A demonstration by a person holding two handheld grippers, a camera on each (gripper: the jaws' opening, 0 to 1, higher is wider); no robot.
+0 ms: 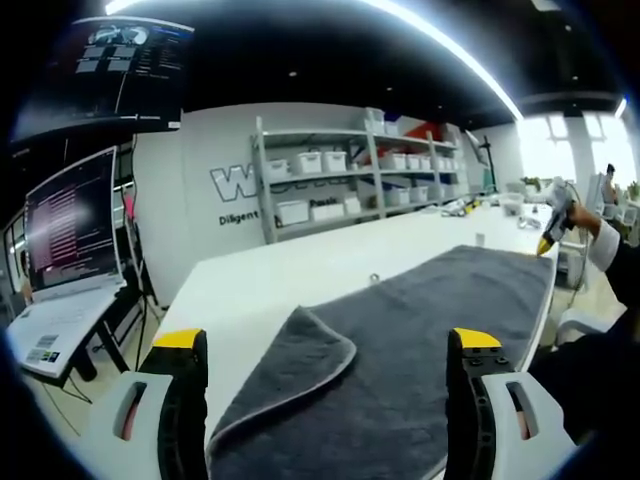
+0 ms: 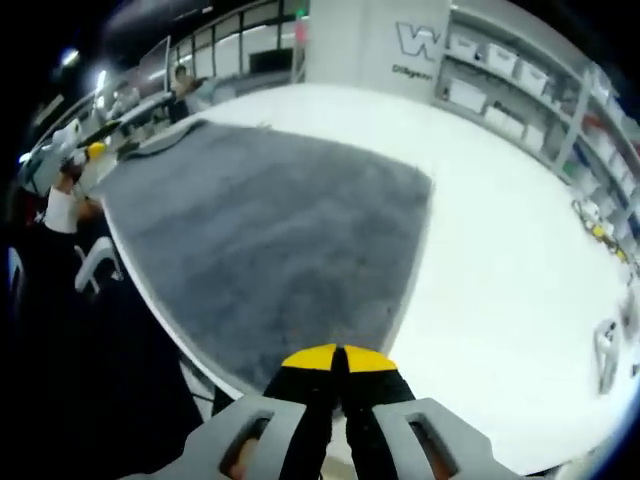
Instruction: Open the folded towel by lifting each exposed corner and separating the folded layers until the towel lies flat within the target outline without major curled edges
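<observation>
A dark grey towel [image 1: 420,330] lies spread on the white table [image 1: 300,270]. Its near corner is folded over onto itself in a triangular flap [image 1: 300,360]. My left gripper [image 1: 328,345] stands open just in front of that flap, jaws wide apart with nothing between them. At the towel's far corner a hand holds my right gripper [image 1: 553,228]. In the right gripper view the towel [image 2: 270,240] stretches away flat, and my right gripper [image 2: 338,358] is shut with its yellow tips together on the towel's nearest corner. My left gripper [image 2: 95,150] shows small at the far end, beside the folded flap [image 2: 160,140].
Shelves with white bins [image 1: 340,170] line the back wall. A laptop [image 1: 65,250] on a stand sits left of the table. Small objects [image 2: 605,345] lie on the bare table right of the towel. A white chair [image 2: 95,260] stands at the table's edge.
</observation>
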